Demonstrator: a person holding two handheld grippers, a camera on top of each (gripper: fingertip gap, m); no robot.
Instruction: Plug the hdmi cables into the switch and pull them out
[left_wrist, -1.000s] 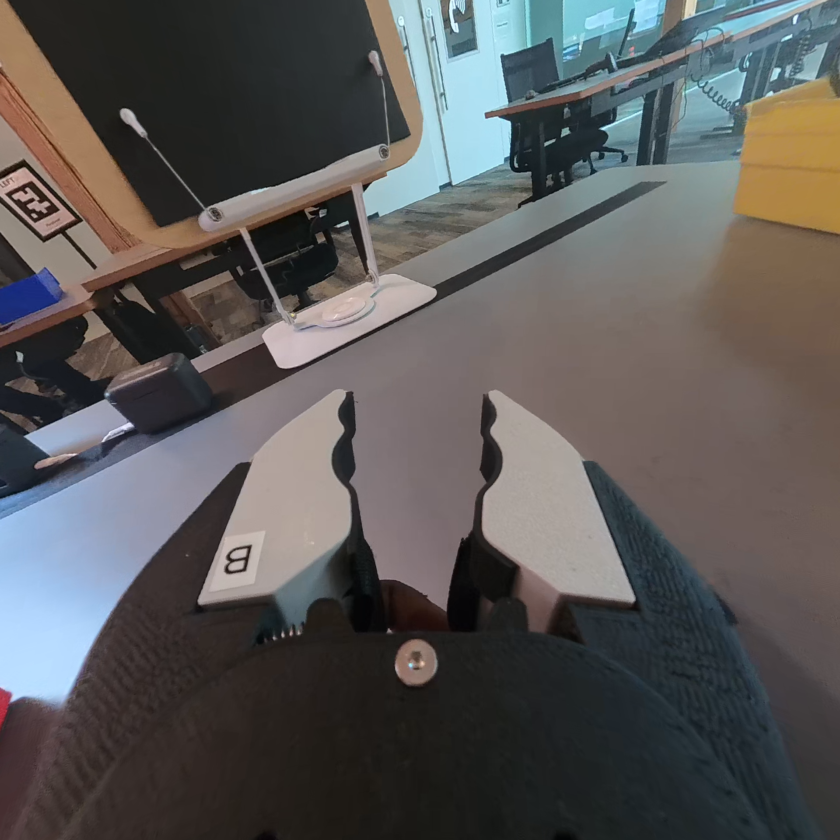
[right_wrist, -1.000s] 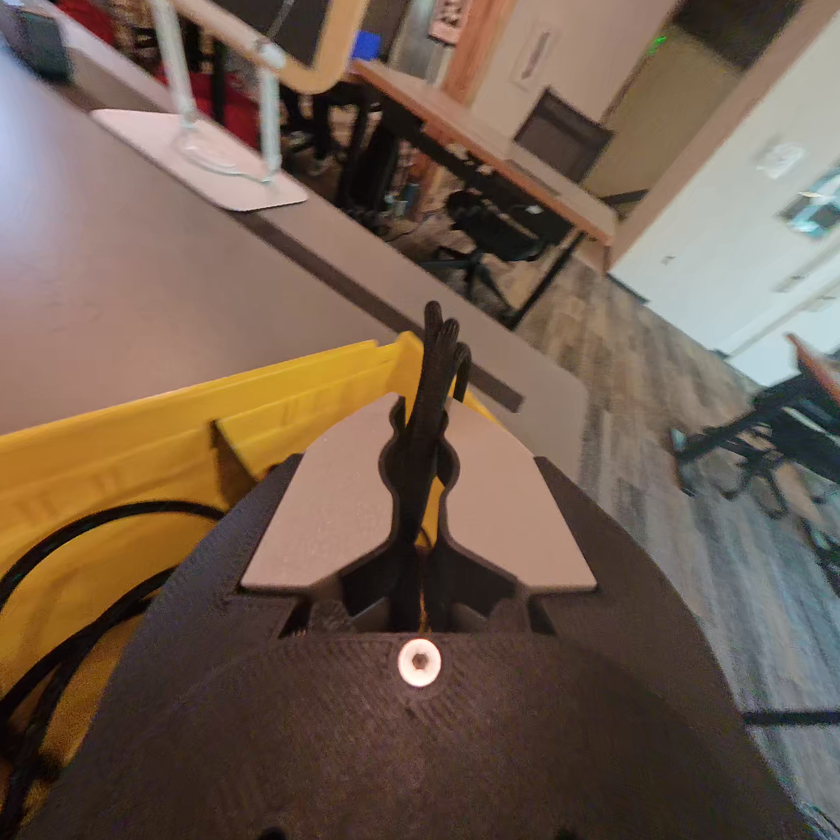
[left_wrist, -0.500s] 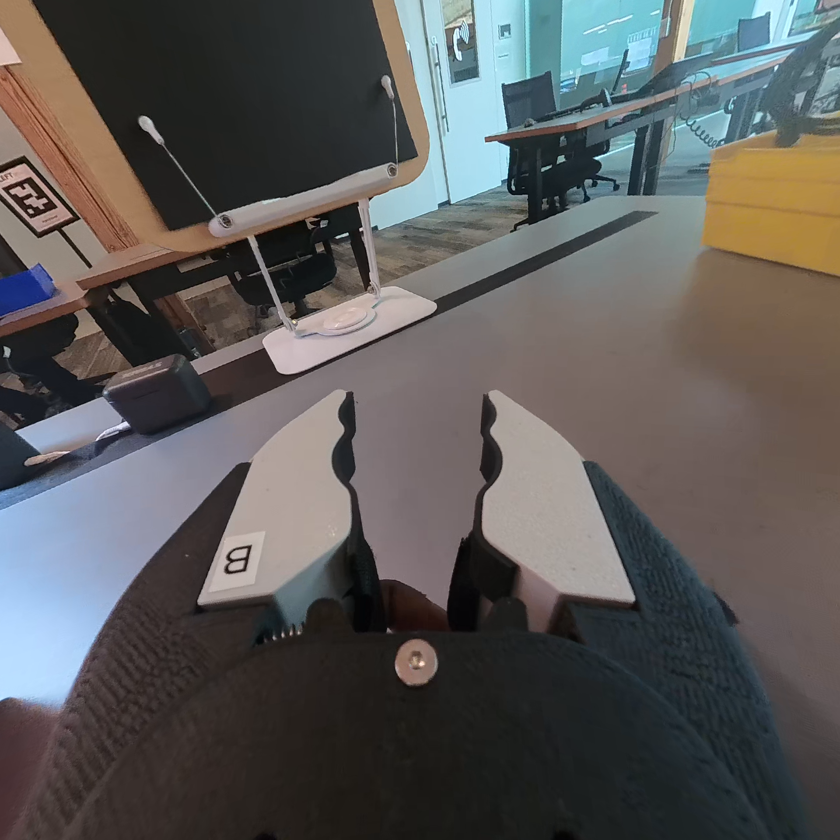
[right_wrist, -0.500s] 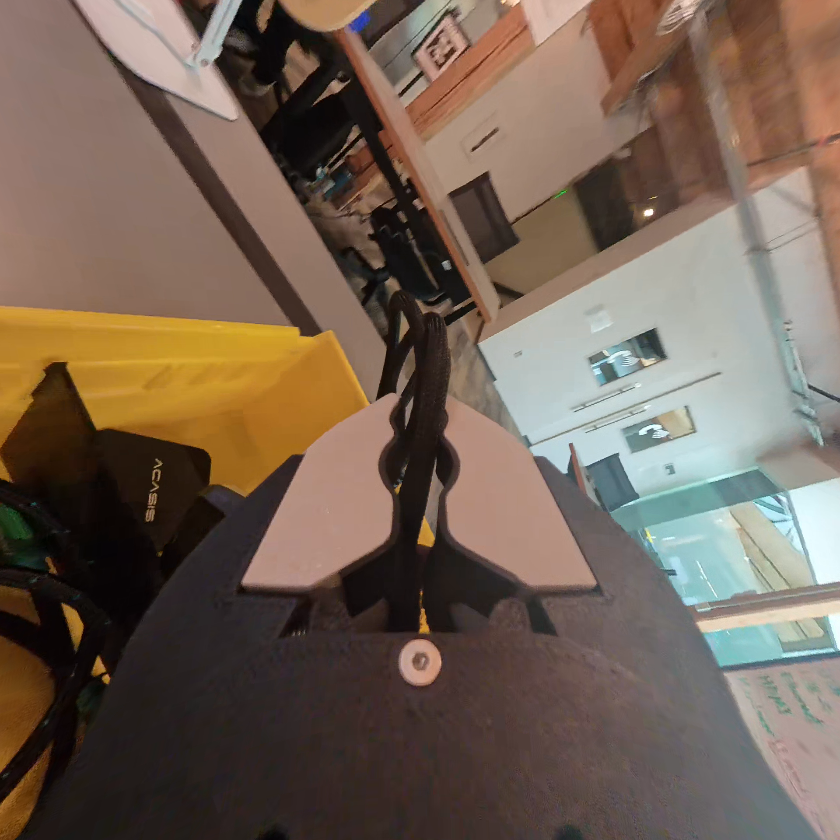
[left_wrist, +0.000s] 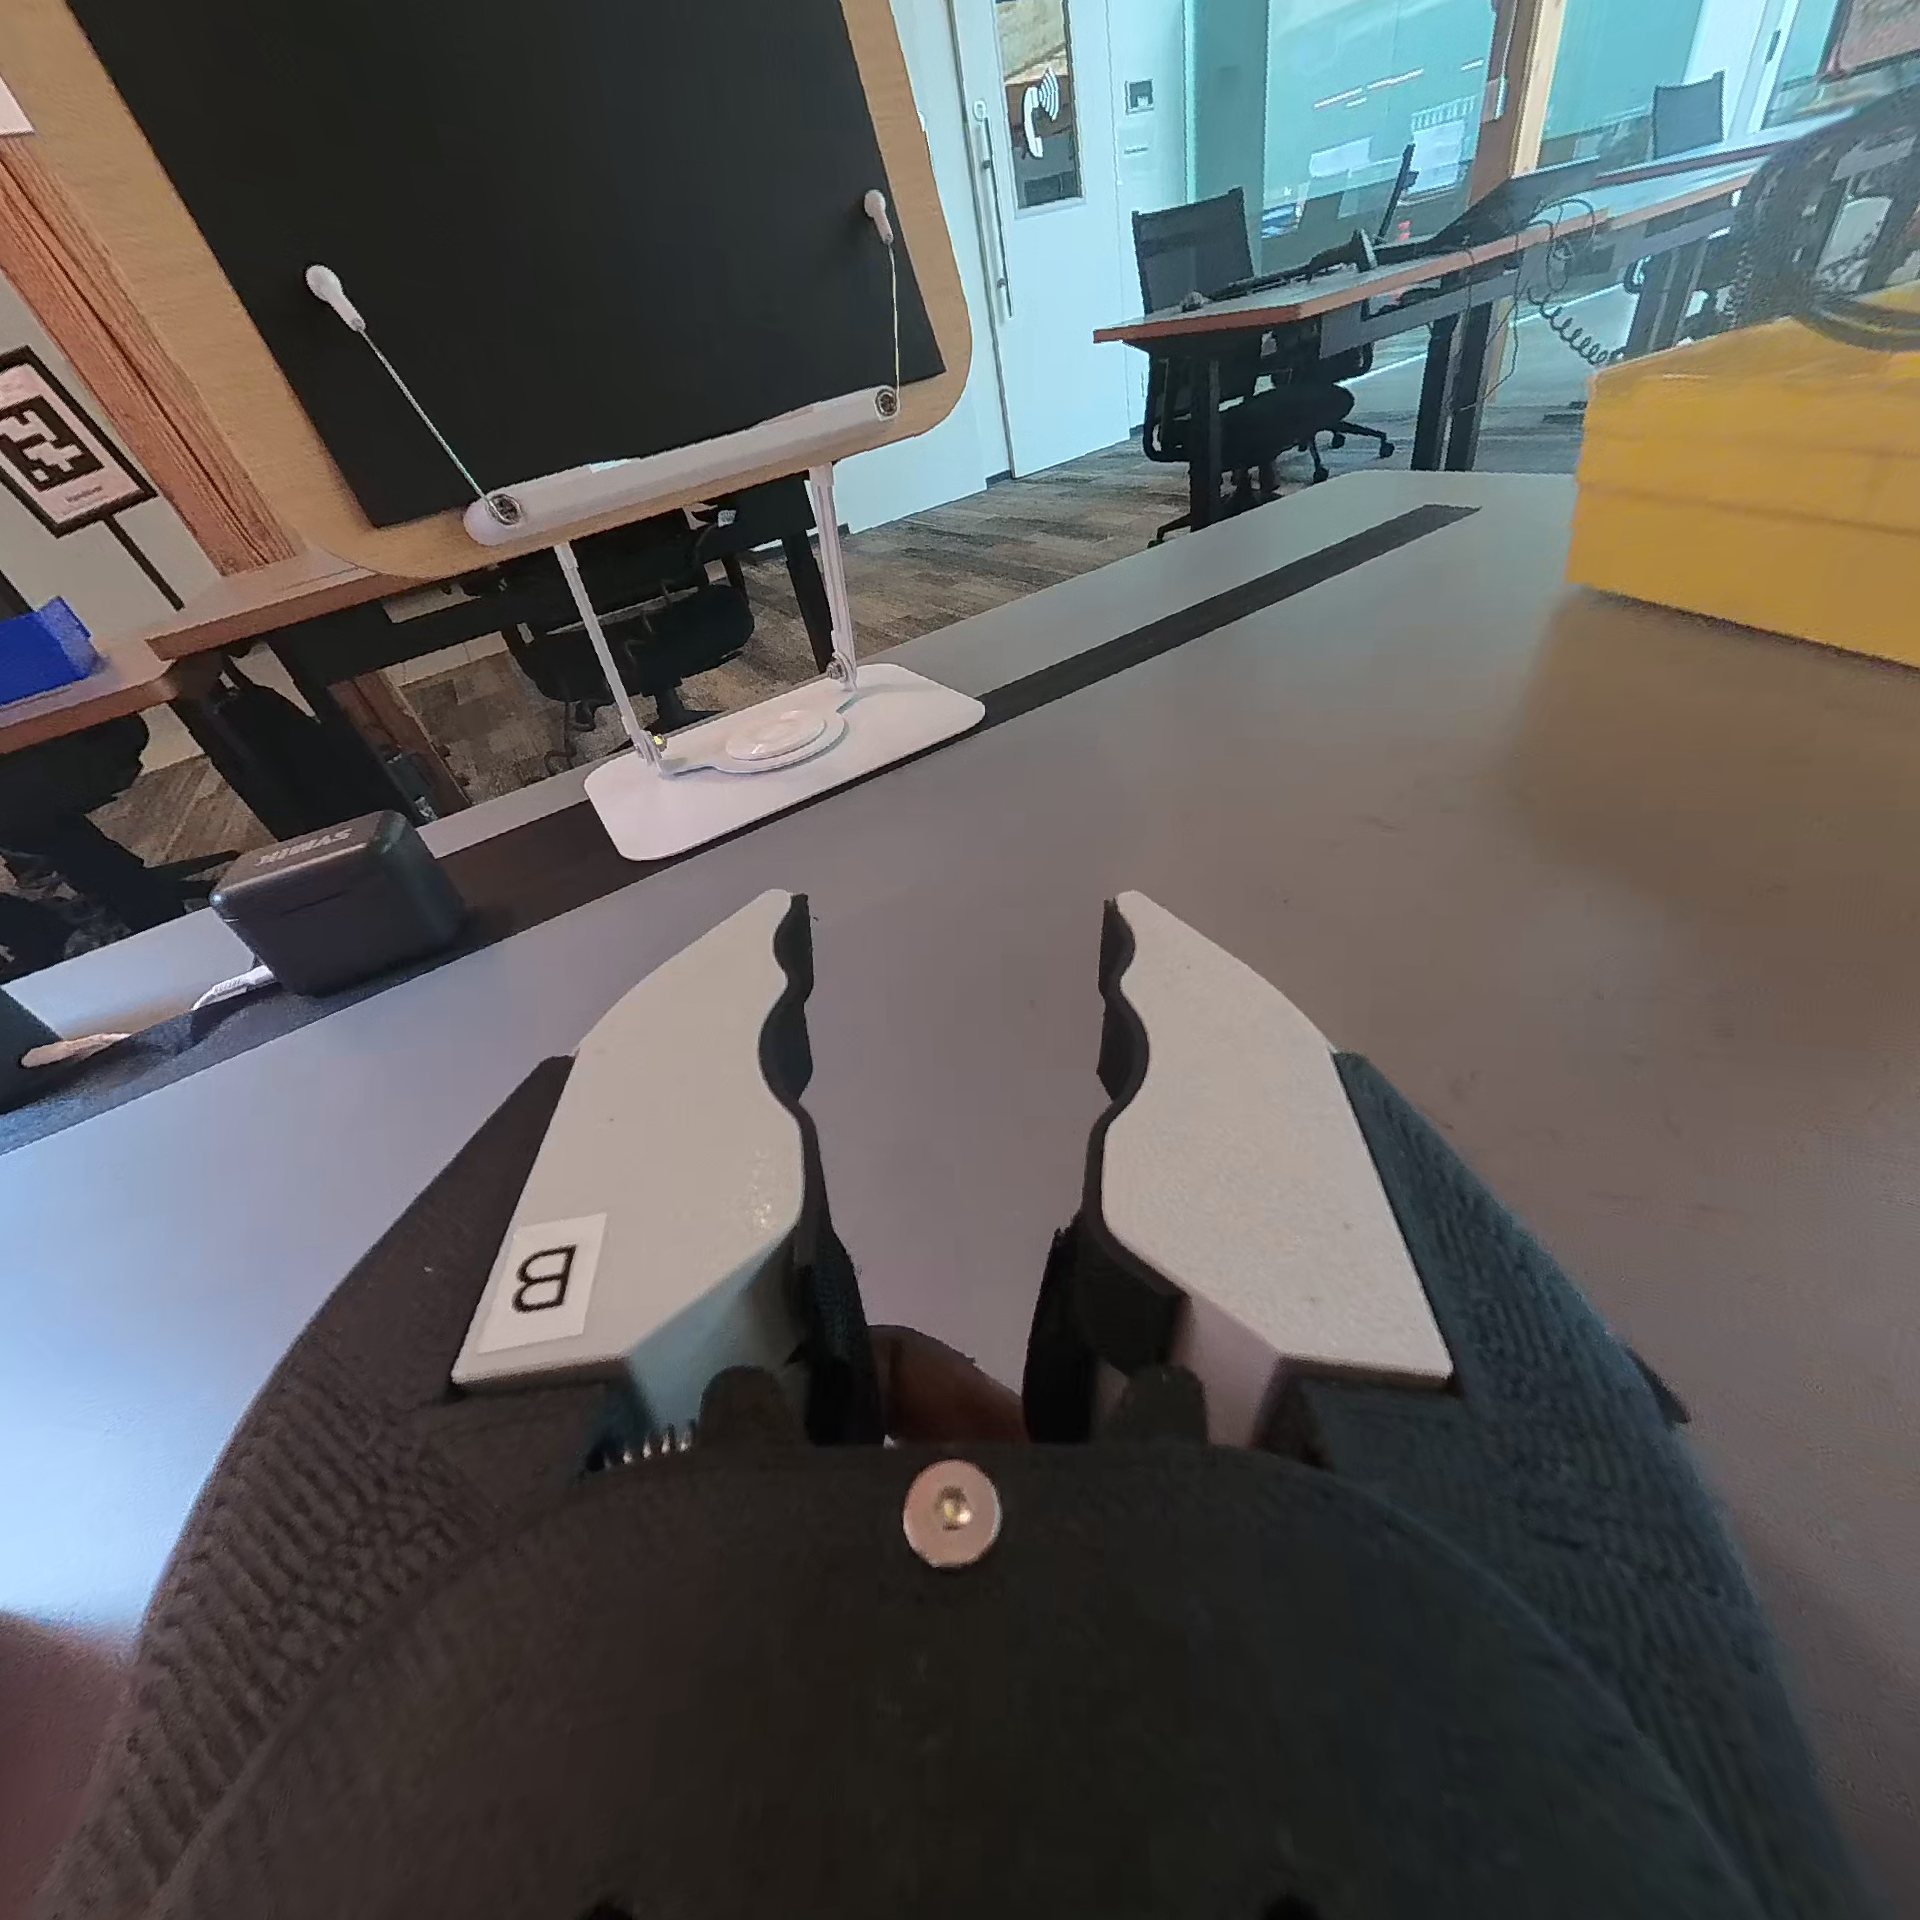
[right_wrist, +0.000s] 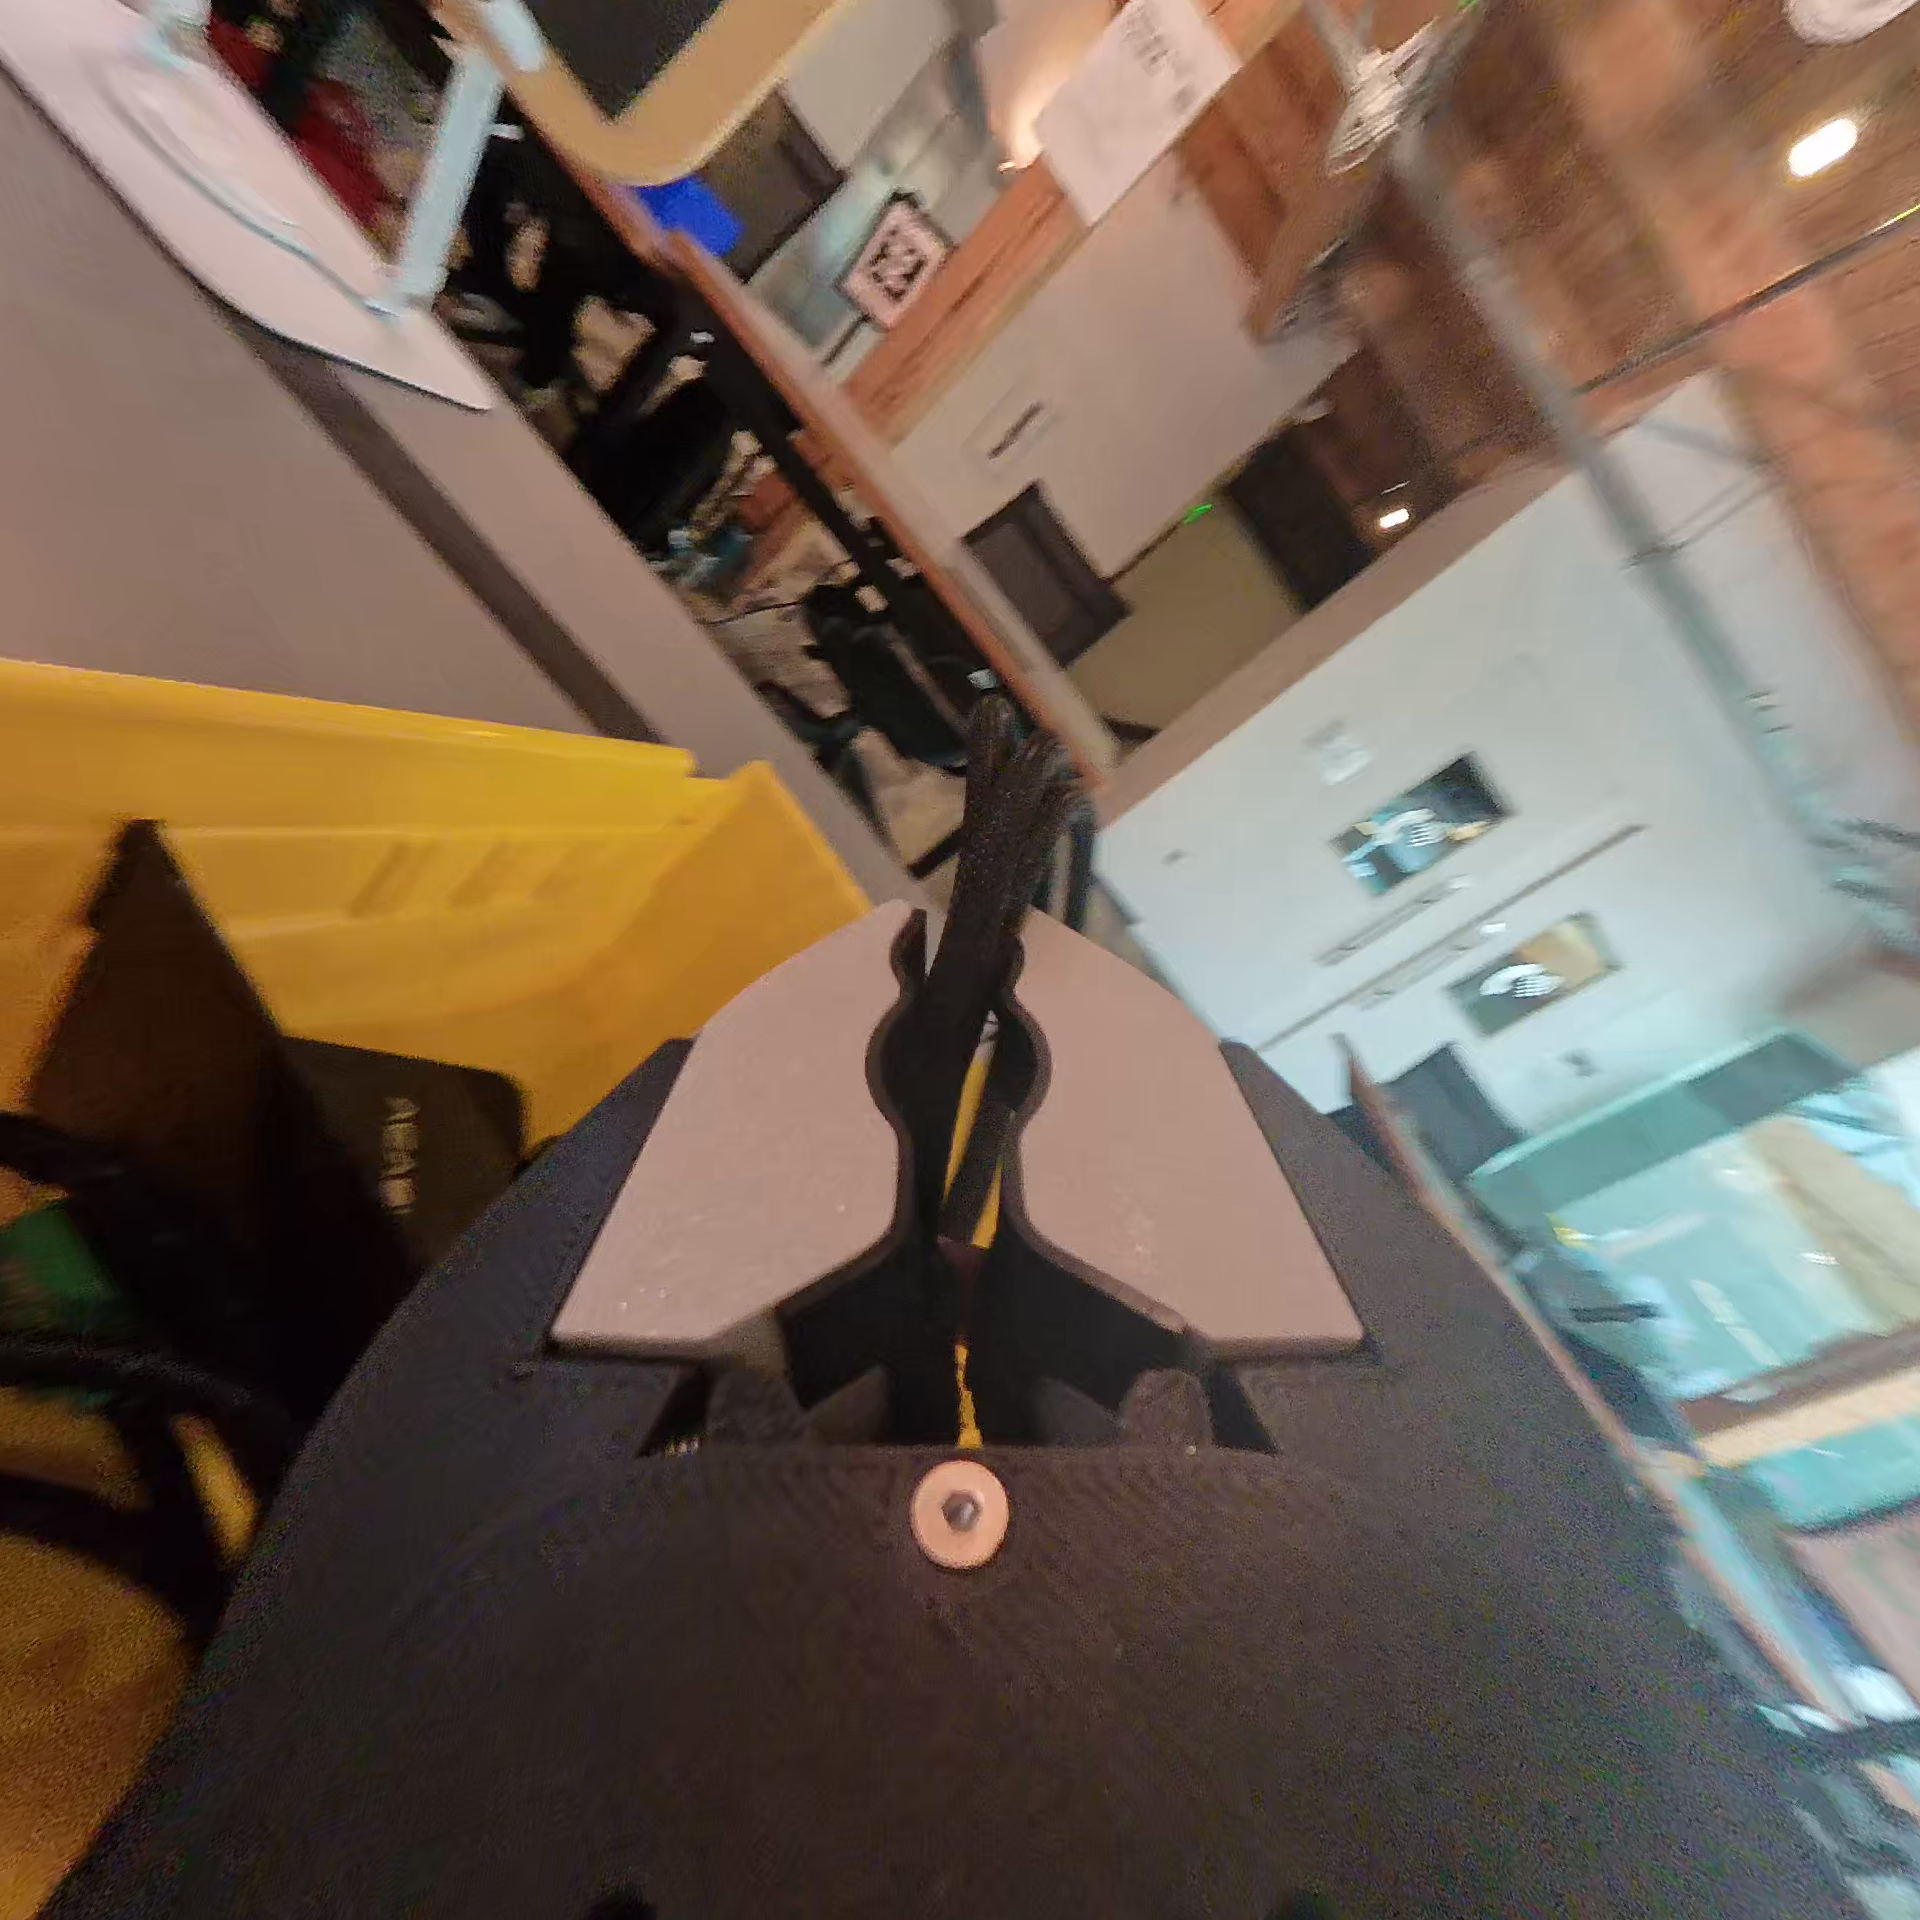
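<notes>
A: Start at the right gripper (right_wrist: 961, 925). What has it got?

B: Its grey fingers (right_wrist: 769, 1132) are clenched on a bundle of black braided cable (right_wrist: 992, 831). The strands run up the gap and poke out past the tips toward twelve o'clock.

A: And around it?

B: At nine o'clock sits a yellow plastic bin (right_wrist: 436, 831) with ribbed walls. Inside, at about eight o'clock, lies a flat black box (right_wrist: 416, 1153) with more dark cable loops beside it. Whether that is the switch, I cannot tell; the view is blurred.

A: The left gripper (left_wrist: 956, 914)?

B: Released, jaws well apart, nothing between them. Smooth grey fingers with wavy inner edges, in a coarse, ridged black body, over a matte grey table (left_wrist: 1351, 935).

A: Farther out?

B: At eleven o'clock a white stand (left_wrist: 790, 753) holds a wood-framed black board (left_wrist: 520, 229). At ten o'clock is a small rounded black case (left_wrist: 332, 899). The yellow bin (left_wrist: 1756, 499) sits at two o'clock, well apart. Beyond lie office desks, chairs and glass partitions.
</notes>
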